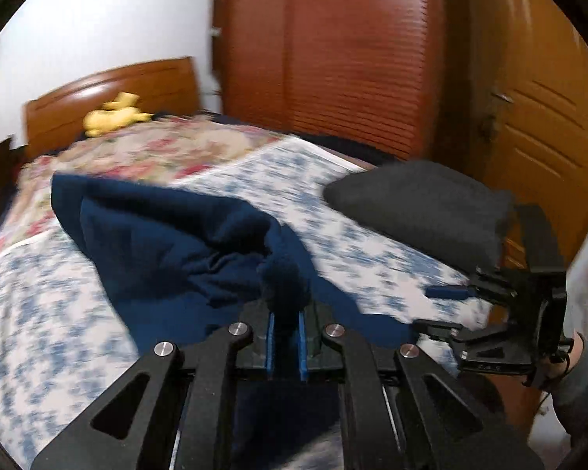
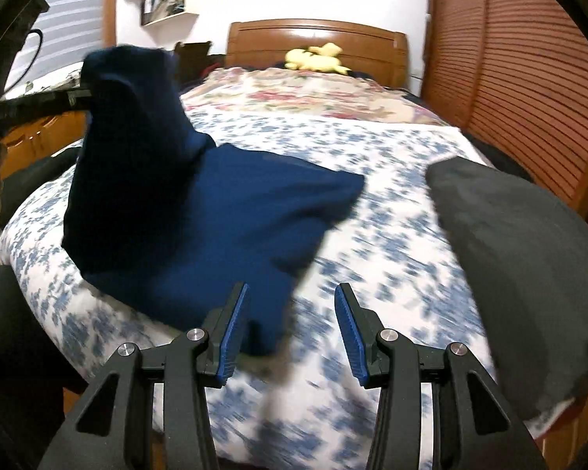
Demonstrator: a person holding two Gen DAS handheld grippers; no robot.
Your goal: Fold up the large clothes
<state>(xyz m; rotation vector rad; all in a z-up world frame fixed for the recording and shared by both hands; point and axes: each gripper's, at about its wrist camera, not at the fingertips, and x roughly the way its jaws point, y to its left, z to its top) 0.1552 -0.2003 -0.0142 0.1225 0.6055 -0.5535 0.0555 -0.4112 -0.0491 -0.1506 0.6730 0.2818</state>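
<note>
A large navy blue garment (image 1: pixel 168 231) lies partly bunched on the bed's blue-flowered cover (image 1: pixel 39 313). My left gripper (image 1: pixel 286 333) is shut on a bunched part of the garment and holds it lifted off the bed; in the right wrist view the garment (image 2: pixel 200 219) rises to the left gripper (image 2: pixel 78 98) at the upper left. My right gripper (image 2: pixel 294 333) is open and empty, just above the garment's near edge. It also shows in the left wrist view (image 1: pixel 447 309) at the right, jaws apart.
A folded dark grey garment (image 2: pixel 521 258) lies on the bed's right side (image 1: pixel 423 203). A yellow plush toy (image 2: pixel 317 58) sits by the wooden headboard (image 2: pixel 313 35). Wooden slatted wardrobe doors (image 2: pixel 521 70) stand along the right. A floral quilt (image 2: pixel 313 94) covers the far half.
</note>
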